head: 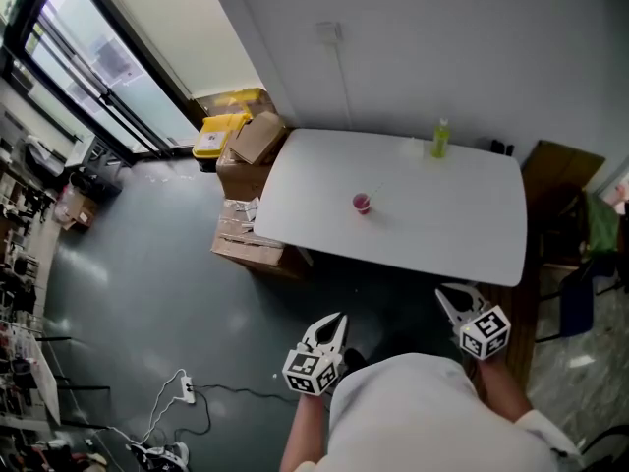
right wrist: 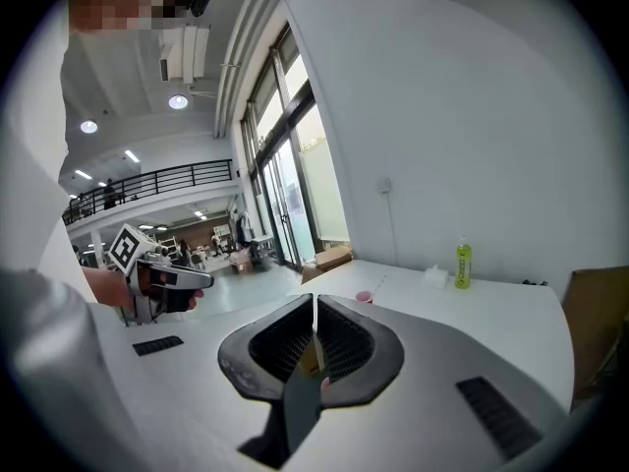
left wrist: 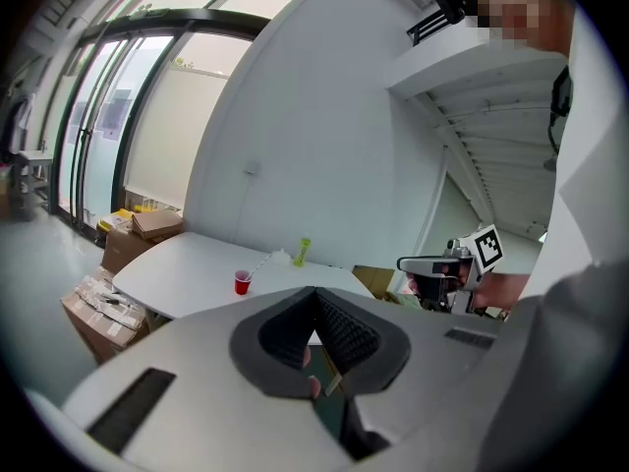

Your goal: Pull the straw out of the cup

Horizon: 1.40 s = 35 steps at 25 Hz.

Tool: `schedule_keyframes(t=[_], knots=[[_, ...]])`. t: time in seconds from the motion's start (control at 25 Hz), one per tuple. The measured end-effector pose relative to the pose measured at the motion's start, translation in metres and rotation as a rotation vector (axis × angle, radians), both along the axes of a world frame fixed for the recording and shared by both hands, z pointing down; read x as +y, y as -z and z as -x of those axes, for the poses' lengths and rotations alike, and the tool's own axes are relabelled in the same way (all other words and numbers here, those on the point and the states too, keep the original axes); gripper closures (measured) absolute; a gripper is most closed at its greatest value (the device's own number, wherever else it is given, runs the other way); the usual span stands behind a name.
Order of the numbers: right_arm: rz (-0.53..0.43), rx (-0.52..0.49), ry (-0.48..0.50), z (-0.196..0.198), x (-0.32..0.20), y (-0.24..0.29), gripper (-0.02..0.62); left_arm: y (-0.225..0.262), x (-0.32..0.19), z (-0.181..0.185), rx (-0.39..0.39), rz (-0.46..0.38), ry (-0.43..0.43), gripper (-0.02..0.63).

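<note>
Setting: lab or workshop hall, not a home. Evidence: bare white table [head: 442, 214]; cardboard boxes [head: 246, 155] stacked at its 9 o'clock; grey floor [head: 147, 293] with loose cables [head: 162, 416] at 7 o'clock; glazed doors [head: 108, 77] at 10 o'clock; mezzanine railing [right wrist: 147, 183] and ceiling lights [right wrist: 177, 101] beyond.

Daylight floods in through the tall windows [head: 106, 64] at the left and washes their panes pale. The white table [head: 442, 214] is evenly lit, with dim floor under its near edge. Both my gripper views bulge, their corners black, and my close jaws look soft.
</note>
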State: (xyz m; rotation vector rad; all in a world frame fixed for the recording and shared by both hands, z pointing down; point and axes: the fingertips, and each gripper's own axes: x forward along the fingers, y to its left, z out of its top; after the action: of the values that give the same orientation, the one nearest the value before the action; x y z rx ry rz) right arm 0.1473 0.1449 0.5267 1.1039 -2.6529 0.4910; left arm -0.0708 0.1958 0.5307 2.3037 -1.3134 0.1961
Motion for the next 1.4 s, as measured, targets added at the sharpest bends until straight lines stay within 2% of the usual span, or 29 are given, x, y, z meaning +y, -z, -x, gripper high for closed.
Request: schedule_keyframes(t=[0.32,0.72,1.4], knots=[[-0.026,-0.002,0.035,-0.009,-0.007,0.001,0.554,-0.002,-0.003,-0.01,-0.004,-0.009,0.036,0.604],[-0.01,0.0,0.001,-0.02,-0.021,-0.001,0.554,0.004,-0.034,-0.007,0.003,-0.038,0.034,0.604],[0.021,0.015,-0.126,0.029,-0.071,-0.009,0.554,-0.013,-0.112,0.036,0.025,0.0,-0.111,0.604]])
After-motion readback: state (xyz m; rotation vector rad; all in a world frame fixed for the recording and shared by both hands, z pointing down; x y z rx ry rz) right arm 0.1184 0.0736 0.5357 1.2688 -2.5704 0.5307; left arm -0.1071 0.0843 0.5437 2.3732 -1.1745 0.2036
